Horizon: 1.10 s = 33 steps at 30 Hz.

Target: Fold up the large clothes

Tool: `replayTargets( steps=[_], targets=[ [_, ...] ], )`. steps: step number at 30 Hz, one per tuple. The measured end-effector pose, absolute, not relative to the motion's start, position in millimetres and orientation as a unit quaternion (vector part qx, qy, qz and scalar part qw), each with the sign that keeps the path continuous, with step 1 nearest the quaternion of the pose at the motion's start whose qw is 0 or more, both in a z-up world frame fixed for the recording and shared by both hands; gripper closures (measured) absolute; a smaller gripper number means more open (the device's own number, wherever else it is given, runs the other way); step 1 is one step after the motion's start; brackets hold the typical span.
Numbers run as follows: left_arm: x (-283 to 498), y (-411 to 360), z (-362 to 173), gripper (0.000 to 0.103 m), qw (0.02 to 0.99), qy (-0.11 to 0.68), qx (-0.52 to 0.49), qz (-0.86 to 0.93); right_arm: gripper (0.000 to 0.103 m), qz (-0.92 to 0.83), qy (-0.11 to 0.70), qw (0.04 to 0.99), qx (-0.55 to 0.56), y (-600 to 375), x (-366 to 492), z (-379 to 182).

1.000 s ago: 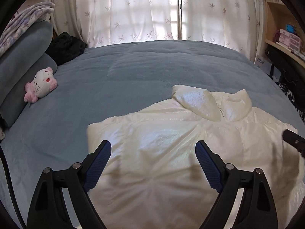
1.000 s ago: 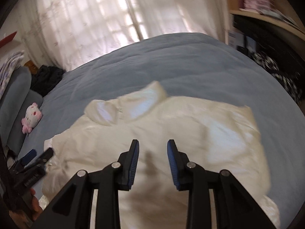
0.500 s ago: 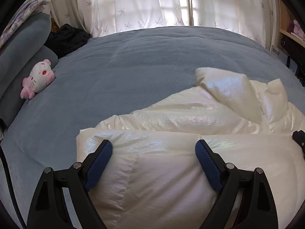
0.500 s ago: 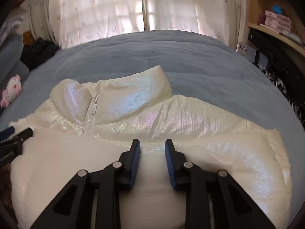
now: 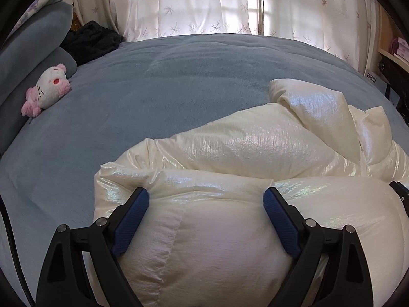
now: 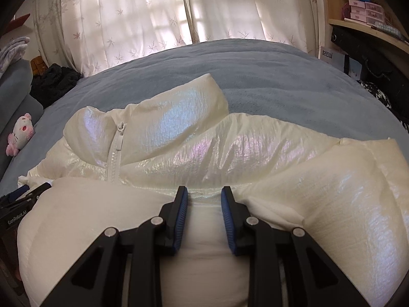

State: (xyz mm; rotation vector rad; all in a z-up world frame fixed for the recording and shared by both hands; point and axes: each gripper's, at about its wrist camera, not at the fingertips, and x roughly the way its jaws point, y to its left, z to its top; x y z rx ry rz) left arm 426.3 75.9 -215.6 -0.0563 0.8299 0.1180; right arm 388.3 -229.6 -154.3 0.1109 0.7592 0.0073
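Note:
A shiny cream puffer jacket [image 5: 255,148] lies on the blue-grey bed, collar and white zipper [image 6: 115,153] toward the window. Its lower part is folded up over the body as a thick puffy roll. My left gripper [image 5: 205,199] is open wide, its blue pads either side of the folded roll near the jacket's left edge. My right gripper [image 6: 204,198] has its jaws a small gap apart with a bulge of the jacket [image 6: 230,158] fabric between the pads; they press the fold but a firm grip is not clear. The left gripper's tip shows in the right wrist view [image 6: 28,192].
A pink and white plush toy [image 5: 48,89] lies by grey pillows [image 5: 30,41] at the left. A dark garment [image 5: 89,38] sits at the bed's far left corner. Curtains [image 6: 179,7] hang behind the bed. Shelves with boxes [image 6: 365,12] stand at the right.
Both grippers have dropped lower and moved forward onto the jacket, pushing its lower part up over the body into a thick fold. The right jaws stay narrow; the left stays wide open.

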Motion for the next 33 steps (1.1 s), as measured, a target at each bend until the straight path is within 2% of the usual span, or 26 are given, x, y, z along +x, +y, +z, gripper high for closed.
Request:
replayTargets(
  steps=[15, 27, 33],
  targets=[
    [431, 90, -222, 0.011, 0.91, 0.409, -0.05, 0.041, 0.077, 0.004, 0.368, 0.928, 0.053, -232, 387, -158],
    [437, 87, -208, 0.012, 0.897, 0.438, -0.026, 0.057, 0.075, -0.037, 0.408, 0.912, -0.021, -205, 393, -147],
    [410, 102, -170, 0.012, 0.901, 0.426, -0.058, 0.062, 0.075, -0.04, 0.415, 0.907, 0.06, -213, 378, -109]
  ],
)
